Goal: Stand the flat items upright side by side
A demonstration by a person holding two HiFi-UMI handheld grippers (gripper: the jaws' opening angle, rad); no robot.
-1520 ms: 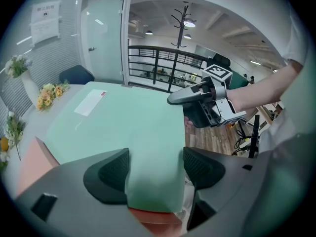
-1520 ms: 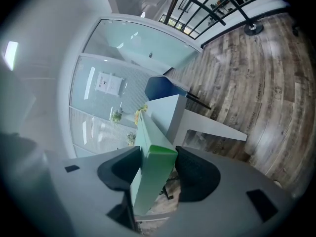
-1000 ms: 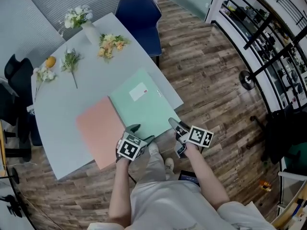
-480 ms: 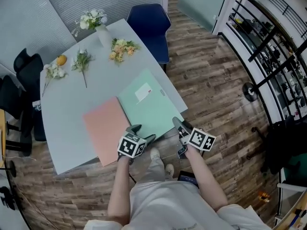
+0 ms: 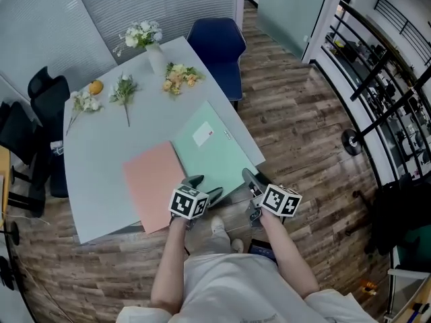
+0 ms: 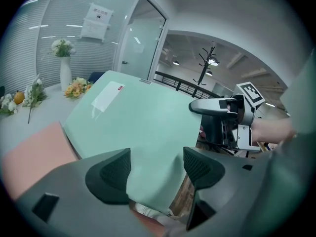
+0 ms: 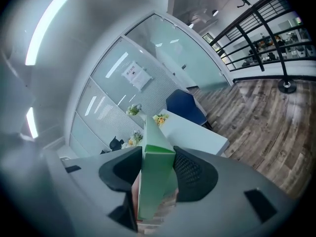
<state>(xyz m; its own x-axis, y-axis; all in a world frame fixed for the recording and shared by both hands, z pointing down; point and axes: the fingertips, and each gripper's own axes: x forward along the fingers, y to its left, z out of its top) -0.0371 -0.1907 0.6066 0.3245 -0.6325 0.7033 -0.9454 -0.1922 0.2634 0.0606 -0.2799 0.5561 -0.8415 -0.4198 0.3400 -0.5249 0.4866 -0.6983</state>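
Saw open wood floor (image 5: 303, 126) off the worktop's (image 5: 101, 167) right edge, and bare surface beyond both folders. Found green folder (image 5: 209, 153) at the near right corner, overhanging, long axis running away along that edge. Noted pink folder (image 5: 151, 180) just beside, on the left. Caught right gripper's (image 5: 250, 180) jaws pinching the green folder's near edge; left gripper's (image 5: 204, 188) jaws spread around its corner. Matched 1 second earlier: same holds, same place.

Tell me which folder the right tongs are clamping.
The green folder, white label on top, right of the pink folder. The right tongs pinch its near edge.
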